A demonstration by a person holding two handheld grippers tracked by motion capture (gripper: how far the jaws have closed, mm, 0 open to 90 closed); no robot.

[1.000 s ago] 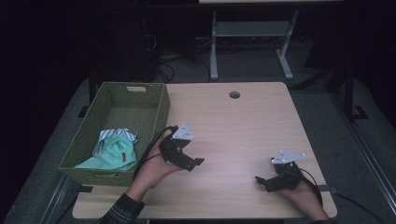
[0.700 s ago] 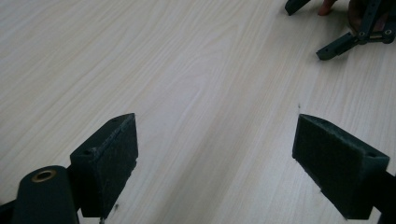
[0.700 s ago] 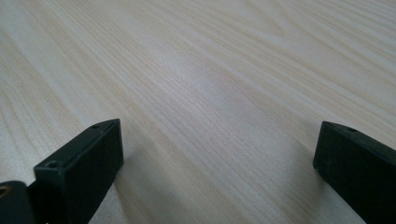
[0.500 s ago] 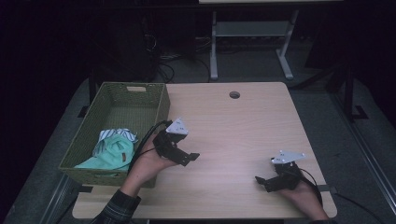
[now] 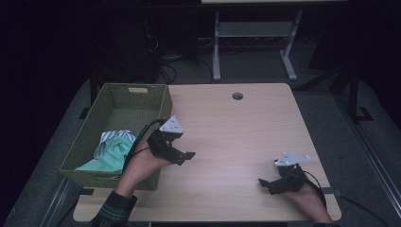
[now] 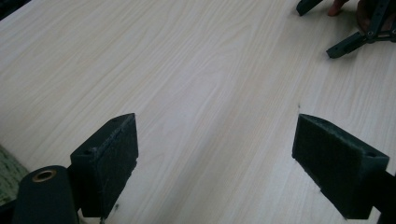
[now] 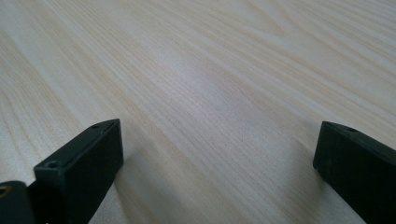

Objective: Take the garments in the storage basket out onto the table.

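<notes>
High view puts my left tongs [image 5: 187, 155] agape and empty just right of the basket [image 5: 163, 101]; my right tongs [image 5: 265, 183], also wide and bare, rest well apart. Cloth [image 5: 109, 150] lies crumpled beyond the left tongs, no clear long axis. I risk snagging the wicker wall reaching in.

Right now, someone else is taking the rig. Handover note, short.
Left claw: open, empty, held over the table beside the basket, pointing toward the table's middle.
Right claw: open, empty, low at the table's near right corner.
Things: green and striped cloths lie bunched in the basket's near end.
Done: cloths are in the basket; neither claw holds anything.
Left: likely nothing on the table to pick up.
</notes>
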